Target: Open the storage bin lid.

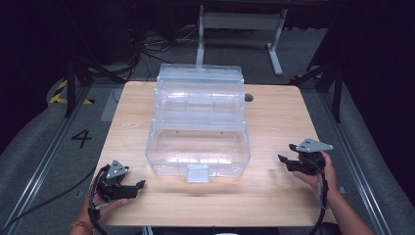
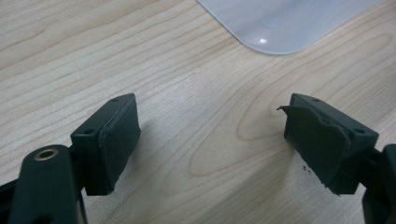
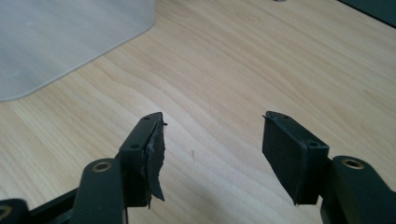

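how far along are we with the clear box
Already done: the clear box stands open, its tiers stepped back, the front latch free. In hand: nothing; the left claw and right claw are open over the table, either side of it. Any work on the box remains.

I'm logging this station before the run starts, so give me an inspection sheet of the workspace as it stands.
Surface: light wooden table, bare around the box.
Job's things: clear plastic tiered box at the table's middle, opened out in steps, compartments look empty; latch tab at its near edge.
Clutter: one small dark round item by the box's far right side, too small to identify.
Grippers: left claw open, holds nothing, near the left front corner; right claw open, holds nothing, right of the box.
Cables: one trails from each claw toward the person.
Surroundings: grey floor marked 4, cable tangle, white frame beyond.
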Motion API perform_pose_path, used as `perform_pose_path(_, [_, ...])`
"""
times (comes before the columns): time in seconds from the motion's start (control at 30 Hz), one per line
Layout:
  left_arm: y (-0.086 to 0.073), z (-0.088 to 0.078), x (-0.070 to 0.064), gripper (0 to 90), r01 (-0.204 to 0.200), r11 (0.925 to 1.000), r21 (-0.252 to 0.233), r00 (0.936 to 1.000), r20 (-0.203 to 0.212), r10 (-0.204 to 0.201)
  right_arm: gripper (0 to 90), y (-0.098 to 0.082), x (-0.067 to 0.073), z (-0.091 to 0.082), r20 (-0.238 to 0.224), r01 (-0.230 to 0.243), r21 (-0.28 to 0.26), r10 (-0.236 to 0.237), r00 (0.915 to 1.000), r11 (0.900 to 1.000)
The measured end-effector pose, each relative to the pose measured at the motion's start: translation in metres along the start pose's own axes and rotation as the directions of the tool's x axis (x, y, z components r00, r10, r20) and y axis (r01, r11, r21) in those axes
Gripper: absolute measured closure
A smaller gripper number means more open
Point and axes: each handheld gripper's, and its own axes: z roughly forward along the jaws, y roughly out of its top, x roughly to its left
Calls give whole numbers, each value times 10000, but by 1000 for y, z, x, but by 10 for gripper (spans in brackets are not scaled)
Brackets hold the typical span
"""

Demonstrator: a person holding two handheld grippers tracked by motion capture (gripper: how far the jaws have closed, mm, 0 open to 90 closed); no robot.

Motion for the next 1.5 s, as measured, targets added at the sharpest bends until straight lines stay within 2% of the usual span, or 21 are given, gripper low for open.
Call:
perform_pose_path(0.1, [0, 0, 0, 183, -33, 10000, 1, 10000, -14, 33, 374, -8, -2, -3, -218, -347, 208, 351, 9991, 9992])
perform_pose_path(0.13, [0, 0, 1, 182, -36, 10000, 7, 10000, -9, 36, 370, -10, -2, -4, -38, -437, 203, 438, 9990, 9988])
perform_pose_path(0.2, [1, 0, 1, 181, -37, 10000, 7, 10000, -8, 37, 368, -12, -2, -5, 122, -410, 212, 408, 9991, 9989])
perform_pose_path(0.37, [1, 0, 1, 181, -40, 10000, 19, 10000, -4, 40, 348, -21, 2, -5, -98, -273, 438, 278, 9996, 9987])
perform_pose_path(0.5, [1, 1, 1, 176, -52, 10000, 31, 10000, 20, 52, 335, -32, 8, -8, -305, -298, 379, 309, 9991, 9988])
perform_pose_path(0.63, [1, 1, 1, 171, -53, 10000, 55, 10000, 21, 53, 319, -41, 11, -11, 17, -363, 417, 362, 9993, 9985])
perform_pose_path(0.67, [2, 2, 1, 169, -46, 10000, 73, 10000, 68, 46, 305, -48, 12, -15, 120, -694, 413, 689, 9975, 9967])
perform_pose_path(0.83, [3, 2, 2, 161, -88, 9999, 86, 9999, 131, 87, 256, -60, 13, -16, 235, -1033, 530, 1021, 9945, 9932])
perform_pose_path(0.97, [3, 3, 2, 158, -143, 9999, 86, 9998, 127, 142, 248, -64, 11, -16, 124, -1173, 303, 1170, 9931, 9926])
perform_pose_path(1.0, [3, 3, 2, 158, -124, 9999, 83, 9998, 155, 123, 234, -65, 9, -16, 15, -1343, 282, 1343, 9909, 9905])
perform_pose_path(1.13, [3, 3, 2, 157, -103, 9999, 71, 9999, 116, 102, 232, -65, 9, -16, -159, -1401, 341, 1407, 9899, 9896])
perform_pose_path(1.27, [4, 3, 1, 156, -120, 9999, 117, 9999, 46, 119, 219, -65, 4, -14, -472, -1752, 498, 1775, 9830, 9833])
perform_pose_path(1.5, [3, 3, 1, 156, -27, 9999, 115, 10000, 35, 27, 208, -65, 3, -13, -518, -1675, 528, 1702, 9840, 9845])
